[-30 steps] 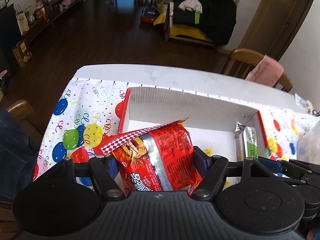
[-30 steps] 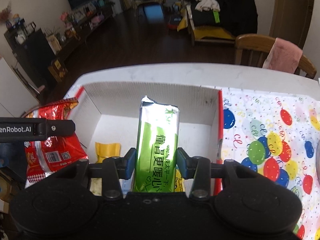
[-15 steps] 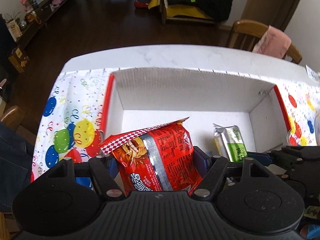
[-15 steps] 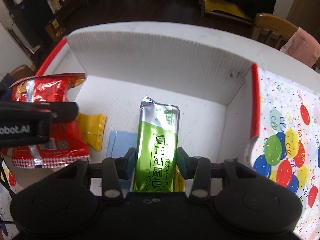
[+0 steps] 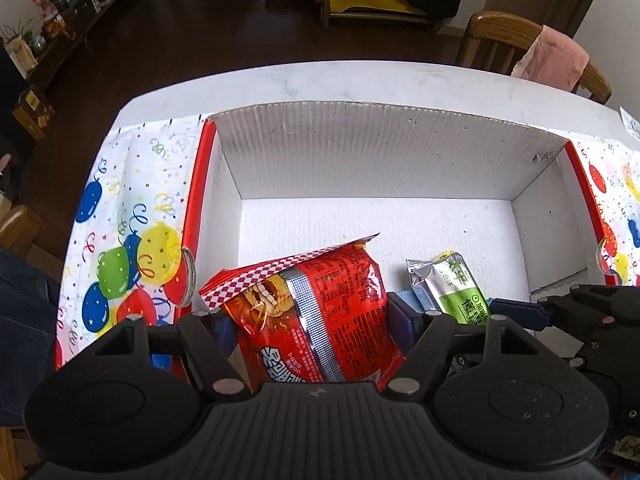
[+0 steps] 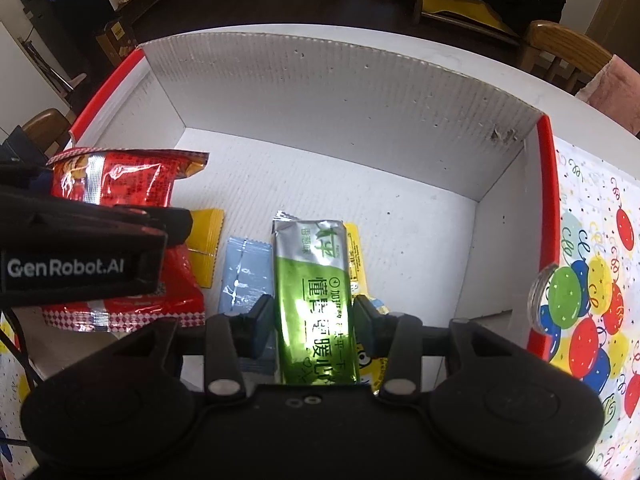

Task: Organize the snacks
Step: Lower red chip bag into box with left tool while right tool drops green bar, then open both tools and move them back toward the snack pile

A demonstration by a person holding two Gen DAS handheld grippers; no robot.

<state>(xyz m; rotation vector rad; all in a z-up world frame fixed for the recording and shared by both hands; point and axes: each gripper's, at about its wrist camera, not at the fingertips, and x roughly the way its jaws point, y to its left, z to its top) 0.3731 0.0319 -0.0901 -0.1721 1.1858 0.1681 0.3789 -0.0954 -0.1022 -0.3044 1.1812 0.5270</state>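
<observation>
My left gripper (image 5: 316,324) is shut on a red noodle packet (image 5: 312,312) and holds it low inside the white cardboard box (image 5: 380,160), at its left front. The packet also shows in the right wrist view (image 6: 120,188). My right gripper (image 6: 314,320) is shut on a green and silver snack bar (image 6: 316,292), held low in the box to the right of the red packet. The bar also shows in the left wrist view (image 5: 452,284). A yellow packet (image 6: 206,248), a light blue packet (image 6: 240,276) and a yellow wrapper (image 6: 354,252) lie on the box floor.
The box has red rims (image 6: 546,200) and stands on a balloon-print cloth (image 5: 132,240) over a white marble table (image 5: 360,80). A wooden chair with a pink cloth (image 5: 548,56) stands behind the table. The back half of the box floor (image 5: 380,220) is bare.
Both grippers have moved forward and down into the box with their snacks. The box walls now fill both views, and the packets on the floor look closer.
</observation>
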